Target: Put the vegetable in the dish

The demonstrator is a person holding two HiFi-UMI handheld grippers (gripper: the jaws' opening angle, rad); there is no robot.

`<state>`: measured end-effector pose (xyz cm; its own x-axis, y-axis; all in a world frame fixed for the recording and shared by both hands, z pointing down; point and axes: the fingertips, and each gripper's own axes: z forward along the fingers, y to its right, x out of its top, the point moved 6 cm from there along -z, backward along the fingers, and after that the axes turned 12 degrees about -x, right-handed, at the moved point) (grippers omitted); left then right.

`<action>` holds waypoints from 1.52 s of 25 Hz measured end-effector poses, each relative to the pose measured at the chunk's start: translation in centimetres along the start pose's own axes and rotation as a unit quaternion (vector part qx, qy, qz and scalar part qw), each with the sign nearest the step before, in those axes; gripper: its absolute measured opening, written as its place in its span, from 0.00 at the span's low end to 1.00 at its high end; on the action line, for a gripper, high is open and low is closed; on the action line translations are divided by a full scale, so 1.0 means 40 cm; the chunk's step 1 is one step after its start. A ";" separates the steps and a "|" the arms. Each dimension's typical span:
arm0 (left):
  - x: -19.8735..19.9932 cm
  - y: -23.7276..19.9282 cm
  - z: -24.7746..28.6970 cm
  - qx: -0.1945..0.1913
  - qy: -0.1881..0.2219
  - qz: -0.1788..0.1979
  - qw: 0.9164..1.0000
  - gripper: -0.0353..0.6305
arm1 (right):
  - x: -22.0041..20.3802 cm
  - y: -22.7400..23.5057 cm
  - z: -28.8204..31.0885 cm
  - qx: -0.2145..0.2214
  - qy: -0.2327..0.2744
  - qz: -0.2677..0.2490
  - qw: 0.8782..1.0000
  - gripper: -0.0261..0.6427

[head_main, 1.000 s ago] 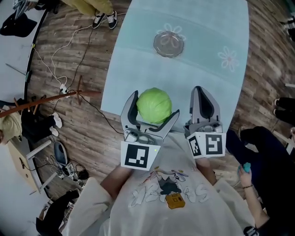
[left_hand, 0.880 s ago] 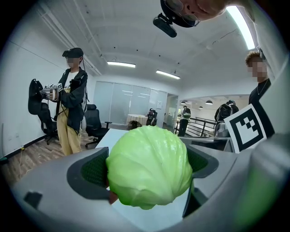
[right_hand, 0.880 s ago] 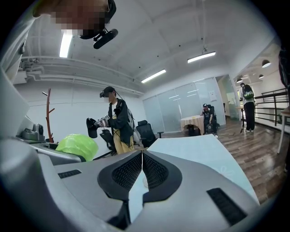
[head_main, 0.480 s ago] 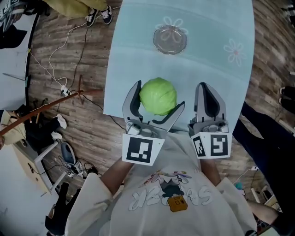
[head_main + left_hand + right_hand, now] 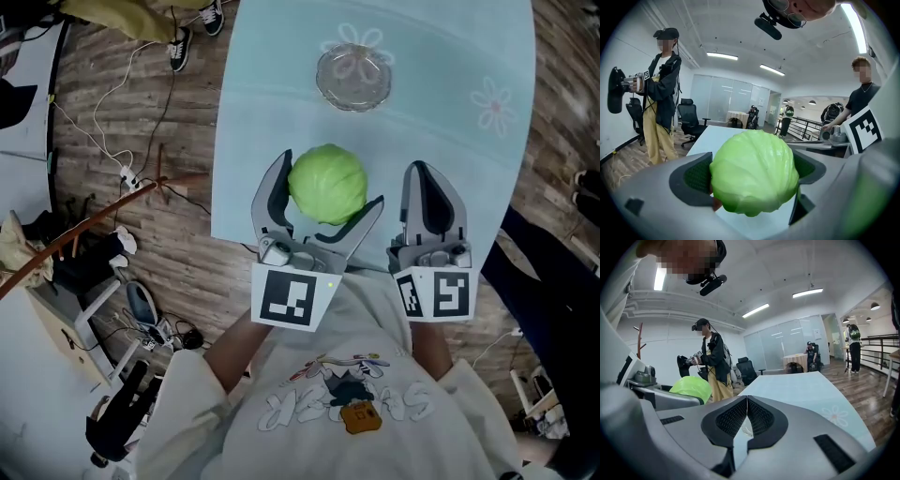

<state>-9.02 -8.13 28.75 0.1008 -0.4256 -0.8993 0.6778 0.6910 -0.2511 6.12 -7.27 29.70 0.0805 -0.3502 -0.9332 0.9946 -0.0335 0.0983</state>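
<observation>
Head view: left gripper [image 5: 330, 184] is pinching the cabbage [image 5: 327, 178] above the table's [image 5: 450, 112] near edge, bound for the far dish [image 5: 353, 78]; right gripper [image 5: 424, 171] is idling, pressed together.

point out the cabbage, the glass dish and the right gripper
cabbage [image 5: 327, 183]: head view, middle of its top
glass dish [image 5: 353, 79]: head view, its bare centre
right gripper [image 5: 746, 401]: right gripper view, where its shut fingertips meet

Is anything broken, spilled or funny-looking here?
Nothing stands out. The cabbage looks whole in the left tongs, and the dish sits empty on the table, with no spill.
</observation>
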 end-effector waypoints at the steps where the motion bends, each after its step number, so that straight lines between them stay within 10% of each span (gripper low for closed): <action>1: -0.004 -0.008 0.011 0.000 -0.002 -0.002 1.000 0.84 | -0.006 0.001 0.010 0.000 -0.002 0.000 1.000 0.07; 38: -0.166 -0.256 0.430 -0.043 -0.078 0.003 0.996 0.84 | -0.183 0.118 0.331 -0.043 -0.077 0.033 0.996 0.07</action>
<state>-4.09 -22.42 43.45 0.2213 -0.5025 -0.8358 0.6123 0.7386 -0.2820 9.37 -17.25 41.59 0.1413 -0.4880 -0.8613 0.9900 0.0715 0.1219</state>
